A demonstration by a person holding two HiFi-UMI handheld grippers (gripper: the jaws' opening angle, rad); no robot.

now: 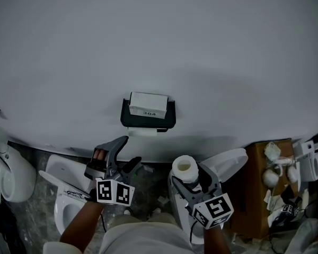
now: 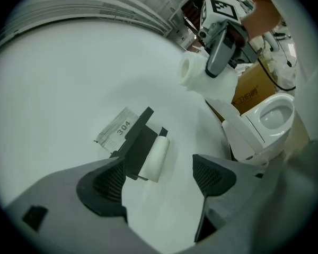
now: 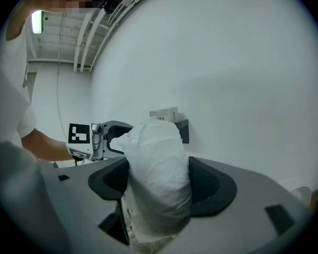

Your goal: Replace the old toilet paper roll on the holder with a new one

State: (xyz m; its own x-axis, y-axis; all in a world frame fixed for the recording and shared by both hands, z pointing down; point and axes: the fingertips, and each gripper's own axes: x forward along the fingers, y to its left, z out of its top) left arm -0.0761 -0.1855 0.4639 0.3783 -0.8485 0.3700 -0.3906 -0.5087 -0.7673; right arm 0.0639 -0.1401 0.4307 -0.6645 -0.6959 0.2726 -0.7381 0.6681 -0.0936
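Two steps at least look to be left: the thin old roll (image 2: 153, 159) sits on the black wall holder (image 1: 148, 114) (a label (image 1: 148, 105) reading 304 lies on top), not yet taken off. The left gripper (image 2: 161, 179) points at it, jaws spread and empty, well short of the wall. The right gripper (image 3: 159, 183) is clamped on the new toilet paper roll (image 3: 158, 157), held below the holder. Toilets (image 1: 63, 192) and a cardboard box (image 1: 252, 194) crowd the floor; nothing blocks the holder.

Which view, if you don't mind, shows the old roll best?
The left gripper view: the old roll sits unobstructed on the black holder. The head view shows only a sliver; in the right gripper view the new roll hides it.
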